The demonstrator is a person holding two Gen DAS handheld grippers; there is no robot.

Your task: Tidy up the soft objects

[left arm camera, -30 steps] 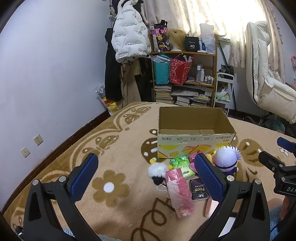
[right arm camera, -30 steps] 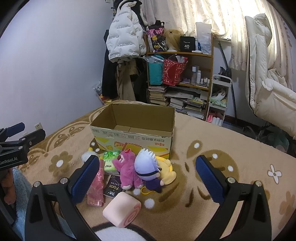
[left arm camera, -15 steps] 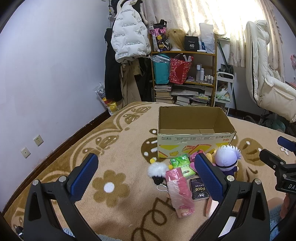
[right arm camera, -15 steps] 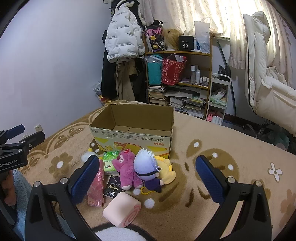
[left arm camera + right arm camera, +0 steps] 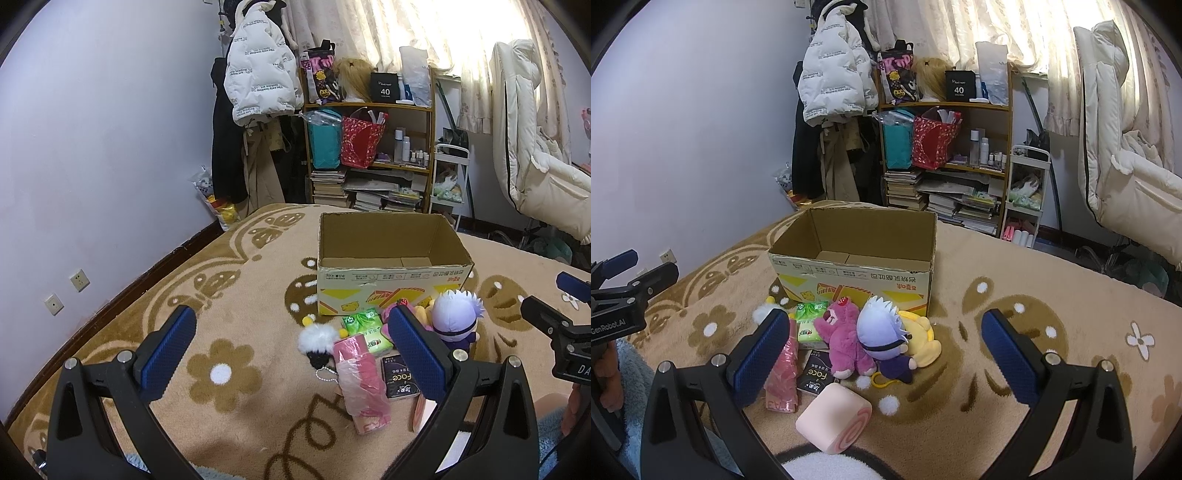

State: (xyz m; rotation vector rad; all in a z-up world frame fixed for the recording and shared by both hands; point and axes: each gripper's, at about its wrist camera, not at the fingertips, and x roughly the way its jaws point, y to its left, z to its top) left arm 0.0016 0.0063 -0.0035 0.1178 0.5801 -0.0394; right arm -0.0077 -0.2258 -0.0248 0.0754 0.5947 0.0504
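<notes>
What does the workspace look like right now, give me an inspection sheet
Surface: tan rug with brown flower pattern.
Job's things: open box looks empty; pink plush, white-haired doll, yellow plush, pink roll, fluffy charm on the rug in front of it.
Clutter: green tissue packs, pink packet, black pack.
Grippers: left gripper and right gripper open, holding nothing.
Cables: nothing seen.
Surroundings: shelf, hanging coats, curtains.

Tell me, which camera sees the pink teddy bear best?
The right wrist view. There the pink teddy bear shows whole, sitting beside the white-haired doll. In the left wrist view, the left gripper's finger hides nearly all of it.
</notes>
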